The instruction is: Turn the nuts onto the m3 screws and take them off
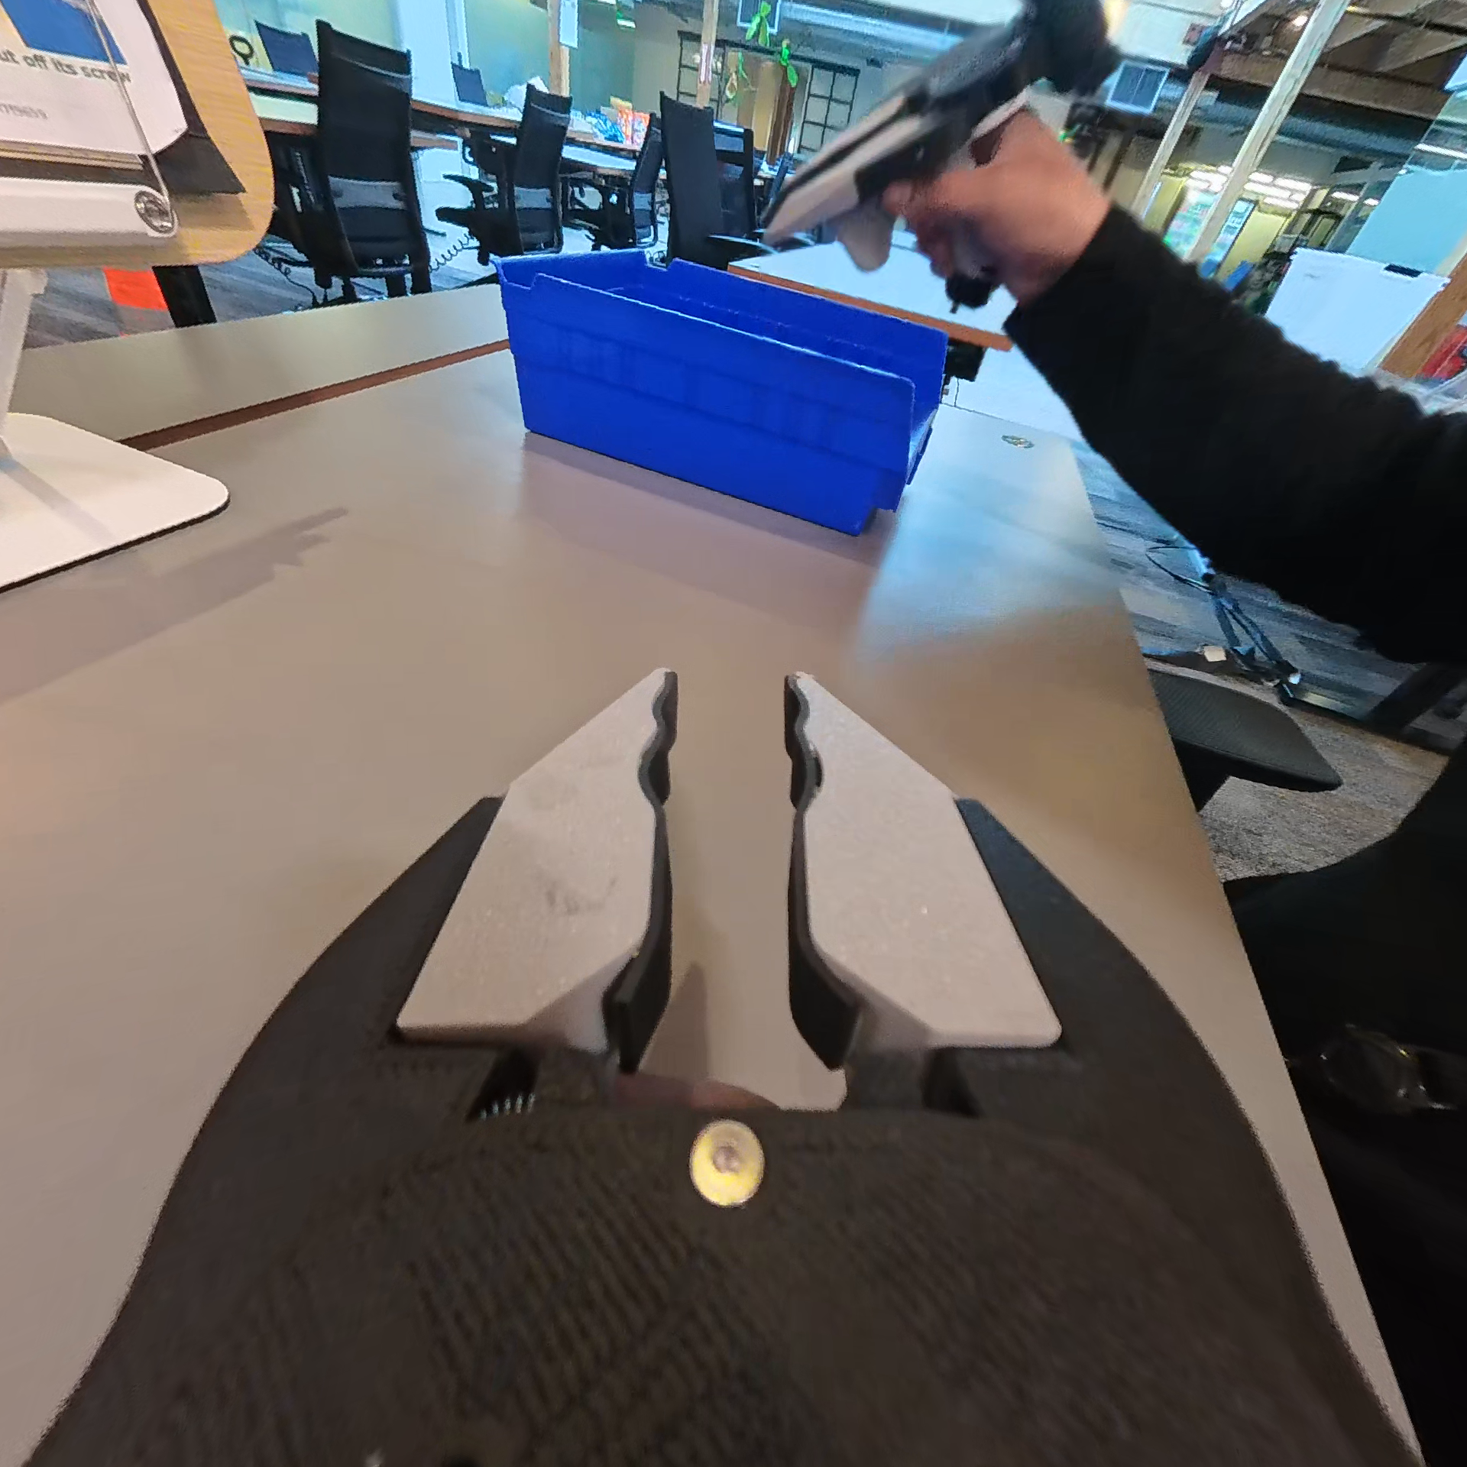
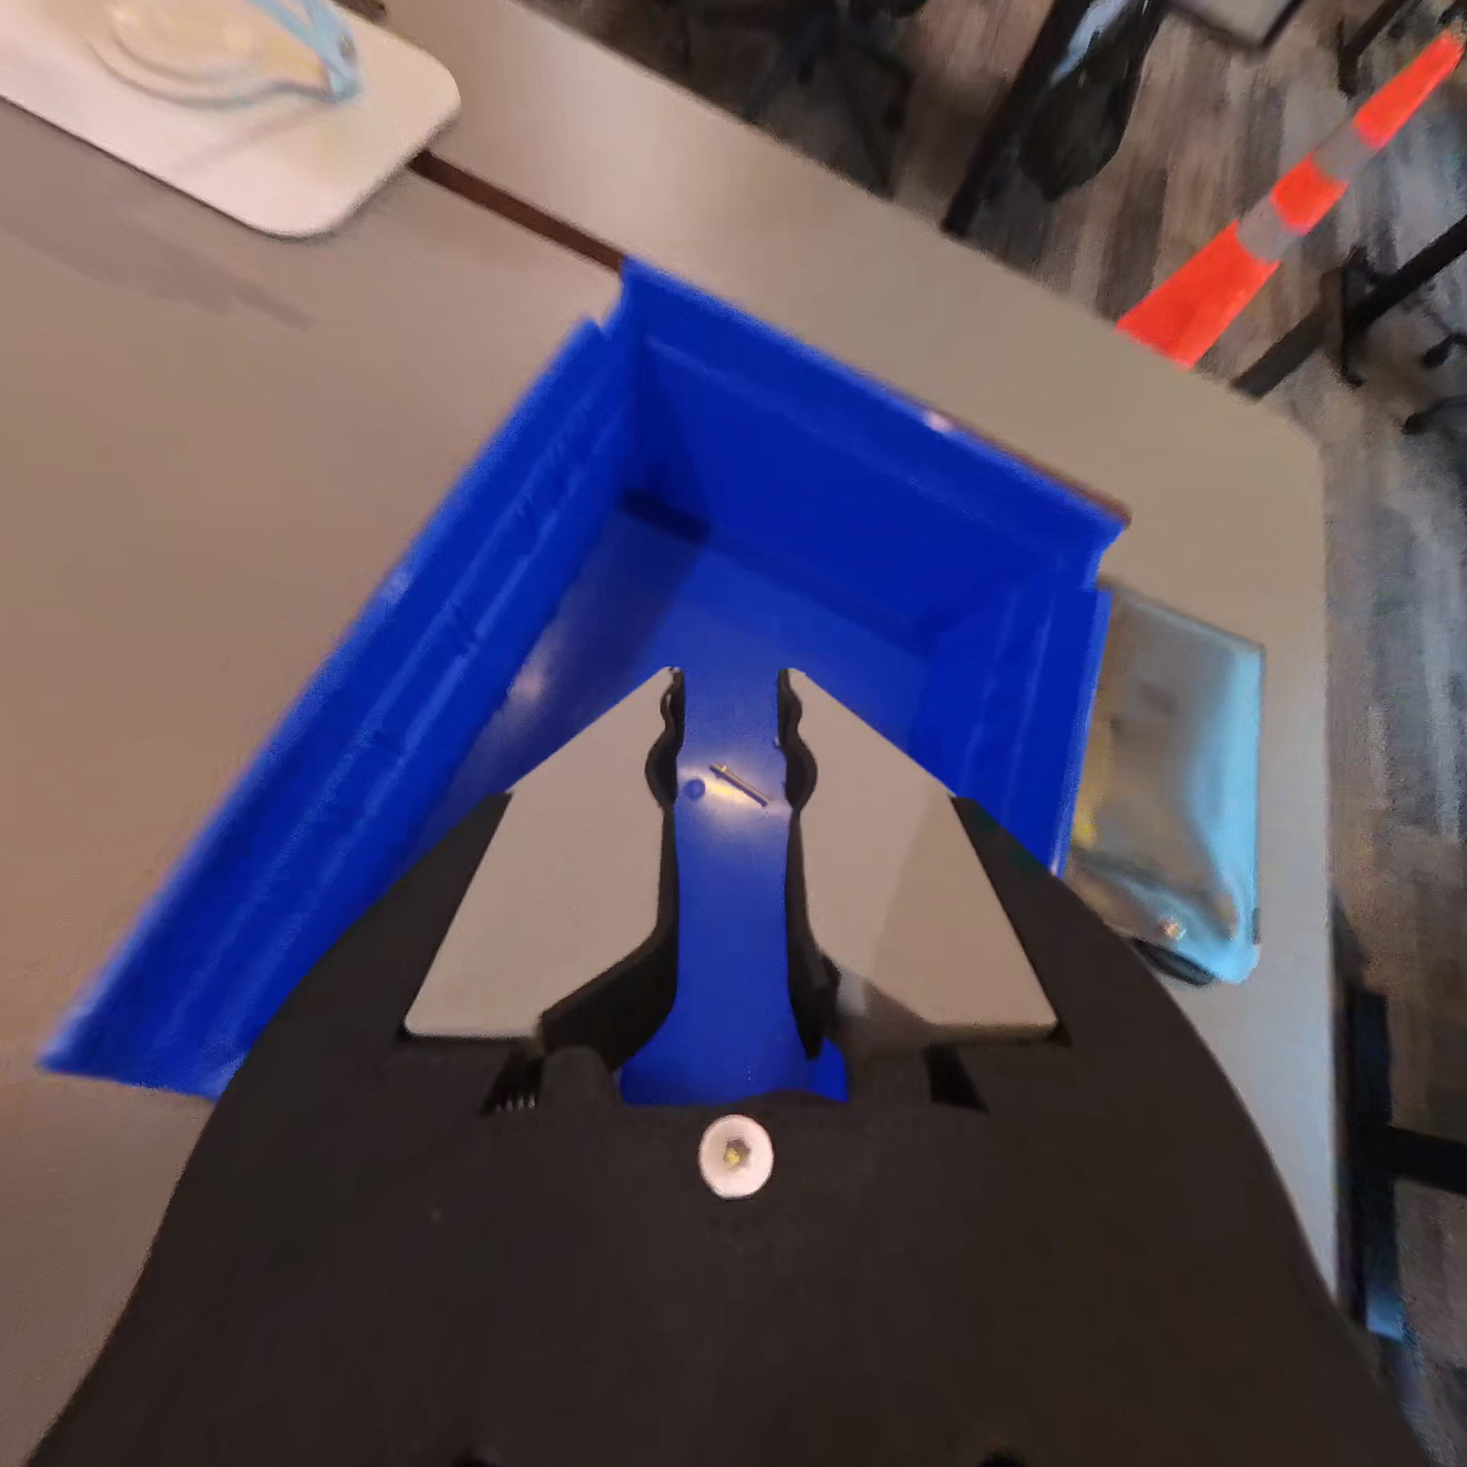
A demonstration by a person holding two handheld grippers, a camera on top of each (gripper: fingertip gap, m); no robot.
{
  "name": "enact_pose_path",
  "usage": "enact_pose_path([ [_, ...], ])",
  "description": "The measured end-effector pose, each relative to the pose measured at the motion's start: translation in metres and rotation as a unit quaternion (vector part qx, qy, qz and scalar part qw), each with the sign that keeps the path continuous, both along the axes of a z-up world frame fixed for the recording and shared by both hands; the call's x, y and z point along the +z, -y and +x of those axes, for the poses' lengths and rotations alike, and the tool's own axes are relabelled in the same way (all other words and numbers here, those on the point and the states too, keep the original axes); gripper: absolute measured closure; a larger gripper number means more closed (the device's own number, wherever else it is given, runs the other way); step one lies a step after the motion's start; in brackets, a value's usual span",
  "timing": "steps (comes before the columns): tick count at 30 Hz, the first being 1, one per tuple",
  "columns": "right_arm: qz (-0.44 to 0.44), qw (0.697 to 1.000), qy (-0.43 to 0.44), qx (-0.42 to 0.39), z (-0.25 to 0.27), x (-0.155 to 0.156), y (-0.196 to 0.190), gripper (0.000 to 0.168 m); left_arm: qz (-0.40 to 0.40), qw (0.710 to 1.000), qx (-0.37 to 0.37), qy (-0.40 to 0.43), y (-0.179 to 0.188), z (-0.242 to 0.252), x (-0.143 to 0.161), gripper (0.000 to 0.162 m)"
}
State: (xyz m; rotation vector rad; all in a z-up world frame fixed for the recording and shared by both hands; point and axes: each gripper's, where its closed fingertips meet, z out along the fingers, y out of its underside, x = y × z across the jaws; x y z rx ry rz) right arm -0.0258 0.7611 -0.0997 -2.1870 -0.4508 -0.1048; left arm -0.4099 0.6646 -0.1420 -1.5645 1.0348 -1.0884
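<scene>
Below right gripper (image 2: 729, 675), screw (image 2: 740, 784) on bin (image 2: 794, 460) floor

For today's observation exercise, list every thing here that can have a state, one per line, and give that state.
Left claw: open, empty, low over the grey table.
Right claw: open, empty, above the bin, pointing in.
Blue plastic bin: upright, top open.
Thin brass-coloured screw: lying flat on the bin floor; nut too blurred to tell.
Clear plastic bag: lying beside the bin.
</scene>
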Motion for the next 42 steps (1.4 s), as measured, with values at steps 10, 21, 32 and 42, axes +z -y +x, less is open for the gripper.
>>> enact_pose_path([
  [10,0.026,0.955,-0.084,0.283,-0.242,0.035,0.041,0.138,0.001,1.0,-0.009,-0.011,0.003,0.001,-0.003,0.138],
  [21,0.018,0.945,-0.106,0.308,-0.346,-0.092,0.014,0.129,0.007,1.0,-0.007,-0.03,0.003,0.001,-0.008,0.138],
  [32,-0.043,0.942,-0.057,0.328,-0.347,-0.12,0.017,0.121,0.003,1.0,0.008,-0.028,-0.002,-0.005,-0.008,0.137],
  [42,-0.039,0.948,-0.034,0.313,-0.344,-0.123,0.013,0.113,0.058,0.995,0.083,-0.013,0.002,-0.014,0.003,0.137],
])
